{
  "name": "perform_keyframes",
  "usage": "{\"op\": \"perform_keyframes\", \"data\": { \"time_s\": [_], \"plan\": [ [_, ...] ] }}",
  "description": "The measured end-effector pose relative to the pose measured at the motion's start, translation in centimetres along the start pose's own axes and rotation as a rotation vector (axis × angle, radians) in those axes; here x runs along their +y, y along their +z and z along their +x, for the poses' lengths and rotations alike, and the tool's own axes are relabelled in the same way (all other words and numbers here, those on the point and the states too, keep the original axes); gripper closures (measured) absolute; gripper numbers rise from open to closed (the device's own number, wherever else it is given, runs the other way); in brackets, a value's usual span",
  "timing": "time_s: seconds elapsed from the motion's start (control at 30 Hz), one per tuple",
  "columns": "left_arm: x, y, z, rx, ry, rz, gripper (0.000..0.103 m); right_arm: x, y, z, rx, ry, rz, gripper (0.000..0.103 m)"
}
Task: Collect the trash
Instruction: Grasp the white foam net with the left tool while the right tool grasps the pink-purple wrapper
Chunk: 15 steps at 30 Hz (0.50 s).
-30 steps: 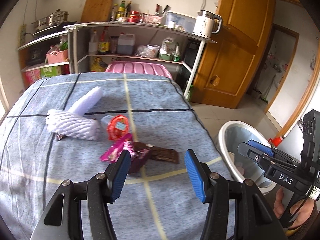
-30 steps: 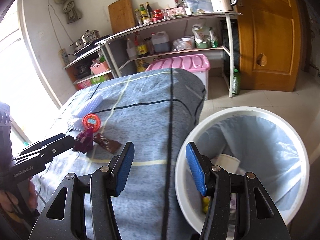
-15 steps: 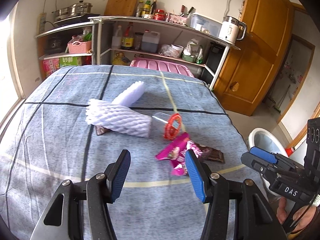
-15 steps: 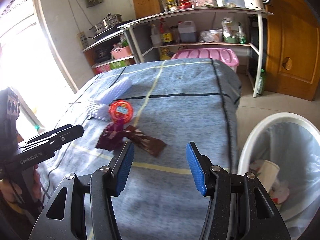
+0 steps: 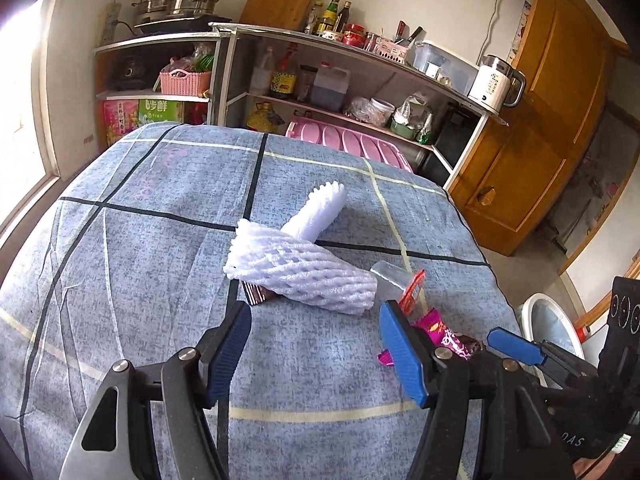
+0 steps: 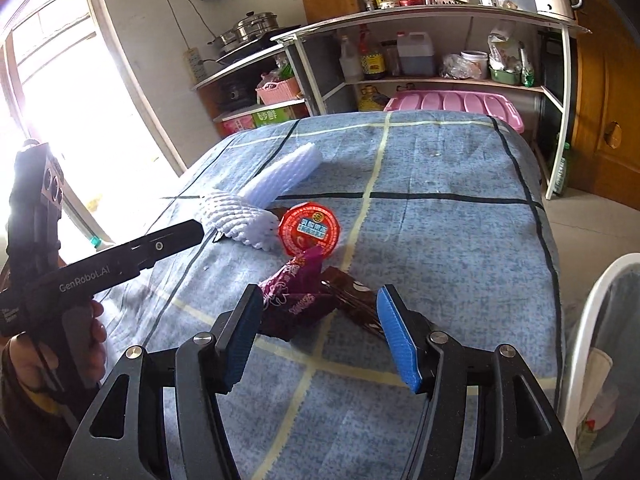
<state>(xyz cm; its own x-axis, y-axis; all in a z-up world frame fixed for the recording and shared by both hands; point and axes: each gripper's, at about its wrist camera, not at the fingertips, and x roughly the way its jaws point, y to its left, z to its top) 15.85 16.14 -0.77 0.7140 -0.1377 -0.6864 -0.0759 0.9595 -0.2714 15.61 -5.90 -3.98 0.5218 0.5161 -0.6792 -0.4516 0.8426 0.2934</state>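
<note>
Trash lies on the blue checked bedspread (image 5: 140,280): two white foam net sleeves (image 5: 304,272) (image 6: 240,216), a clear cup with a red lid (image 6: 309,231) (image 5: 410,290), a magenta snack wrapper (image 6: 292,300) (image 5: 436,330) and a brown wrapper (image 6: 356,300). My left gripper (image 5: 316,352) hovers just short of the near foam sleeve, its jaws opening with nothing between them. My right gripper (image 6: 320,334) hangs over the magenta and brown wrappers, jaws opening, pads not touching them. The white bin (image 6: 600,340) (image 5: 548,320) stands off the bed's right edge.
Metal shelves (image 5: 320,80) with bottles, pots, a kettle (image 5: 496,84) and a pink lidded box (image 6: 452,104) stand beyond the bed's far end. A wooden door (image 5: 548,120) is at right, a bright window (image 6: 60,100) at left. A hand (image 6: 60,352) holds the left gripper.
Both grippers swung left from the bin toward the trash pile. The bin slid to the right edge of both views, and both pairs of jaws stand wider.
</note>
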Motion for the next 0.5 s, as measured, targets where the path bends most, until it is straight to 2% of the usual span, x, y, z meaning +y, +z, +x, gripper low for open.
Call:
{"op": "perform_keyframes", "data": {
  "time_s": [0.33,0.5],
  "plan": [
    [1.6,2.6,3.5,0.044,0.075,-0.055,0.031,0.7,0.4,2.1,0.031,-0.005,-0.016,0.043],
    [2.0,2.6,5.1,0.080,0.064,-0.105,0.031,0.8,0.4,2.5,0.037,-0.022,-0.030,0.043]
  ]
}}
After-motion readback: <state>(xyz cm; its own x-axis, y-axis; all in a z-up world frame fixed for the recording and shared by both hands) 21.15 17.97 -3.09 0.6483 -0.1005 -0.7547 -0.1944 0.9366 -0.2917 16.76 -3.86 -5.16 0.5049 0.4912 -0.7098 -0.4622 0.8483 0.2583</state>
